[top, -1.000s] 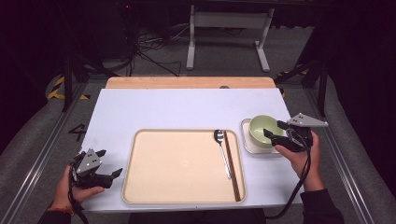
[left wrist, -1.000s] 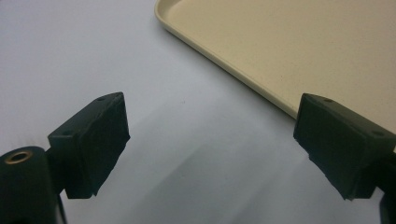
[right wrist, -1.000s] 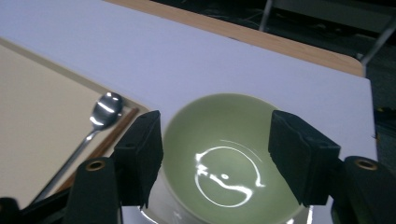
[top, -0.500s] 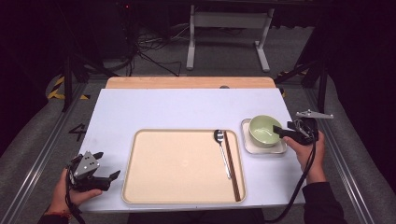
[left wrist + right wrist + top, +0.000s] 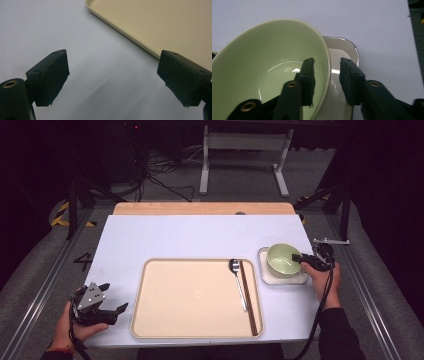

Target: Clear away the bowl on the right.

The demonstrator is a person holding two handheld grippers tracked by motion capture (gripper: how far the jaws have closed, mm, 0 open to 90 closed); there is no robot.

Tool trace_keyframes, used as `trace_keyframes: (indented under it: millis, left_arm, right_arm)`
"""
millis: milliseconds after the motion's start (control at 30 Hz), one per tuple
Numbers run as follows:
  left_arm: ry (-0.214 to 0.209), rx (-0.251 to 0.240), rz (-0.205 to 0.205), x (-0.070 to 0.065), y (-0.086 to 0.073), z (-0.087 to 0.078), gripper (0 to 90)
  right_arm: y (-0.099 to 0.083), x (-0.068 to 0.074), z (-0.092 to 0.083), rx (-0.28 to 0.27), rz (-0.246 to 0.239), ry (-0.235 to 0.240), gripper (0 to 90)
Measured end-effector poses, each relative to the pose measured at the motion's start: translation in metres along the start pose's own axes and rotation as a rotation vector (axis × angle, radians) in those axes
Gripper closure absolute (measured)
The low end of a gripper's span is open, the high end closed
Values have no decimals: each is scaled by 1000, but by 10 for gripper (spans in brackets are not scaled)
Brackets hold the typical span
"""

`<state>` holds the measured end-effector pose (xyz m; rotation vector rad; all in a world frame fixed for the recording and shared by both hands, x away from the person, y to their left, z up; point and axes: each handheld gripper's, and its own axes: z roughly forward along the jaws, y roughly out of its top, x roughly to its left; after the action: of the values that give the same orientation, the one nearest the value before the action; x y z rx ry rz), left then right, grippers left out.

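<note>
The green bowl (image 5: 269,72) sits on a small white square dish (image 5: 342,50) at the right of the table, just right of the beige tray (image 5: 195,295), and the right gripper (image 5: 326,75) has its two black jaws straddling the bowl's near rim: one jaw inside the bowl against the inner wall, the other outside over the dish. The jaws have just been closing, with the rim between them, yet a visible gap remains between the outer pad and the bowl's wall, so the pinch does not look complete. To do this step well, the jaws should come fully together on the rim before any lift, with the pads seated deep enough over the lip that the curved, glossy wall cannot slide out; a shallow bite on a smooth bowl would likely let it tip. The lift should go straight up so that the dish beneath is not dragged along. In the high view the right hand (image 5: 320,277) holds the gripper at the bowl's right side. A spoon (image 5: 238,282) and a pair of dark chopsticks (image 5: 248,295) lie along the tray's right edge. The left gripper (image 5: 113,75) rests by the tray's near left corner, jaws spread wide over bare table (image 5: 150,235), holding nothing.
</note>
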<state>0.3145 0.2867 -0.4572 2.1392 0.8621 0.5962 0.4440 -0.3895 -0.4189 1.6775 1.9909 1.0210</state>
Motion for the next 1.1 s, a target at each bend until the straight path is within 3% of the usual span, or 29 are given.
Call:
trace_keyframes:
  millis: [33, 200, 267, 333, 500, 600, 900, 1100]
  left_arm:
    - [1, 3, 1, 1, -1, 0, 114]
    - [0, 2, -6, 0, -1, -1, 114]
    - [-2, 9, 4, -1, 0, 1, 114]
    - [-5, 10, 6, -2, 0, 1, 114]
    - [0, 7, 4, -4, -1, 0, 115]
    - [-2, 6, 7, -4, -1, 0, 115]
    - [-2, 9, 17, -5, 1, 0, 116]
    - [0, 11, 18, -5, 1, -1, 117]
  right_arm:
    - [-1, -1, 6, 24, 4, 11, 701]
    - [0, -1, 8, 20, 13, 18, 716]
    - [-1, -3, 9, 21, 21, 41, 717]
    - [-1, -2, 9, 23, 11, 55, 775]
    - [-1, -2, 8, 22, -3, 39, 836]
    - [-2, -5, 8, 18, 18, 49, 836]
    - [-3, -2, -1, -23, 10, 61, 837]
    - [-2, -1, -10, -45, -10, 40, 829]
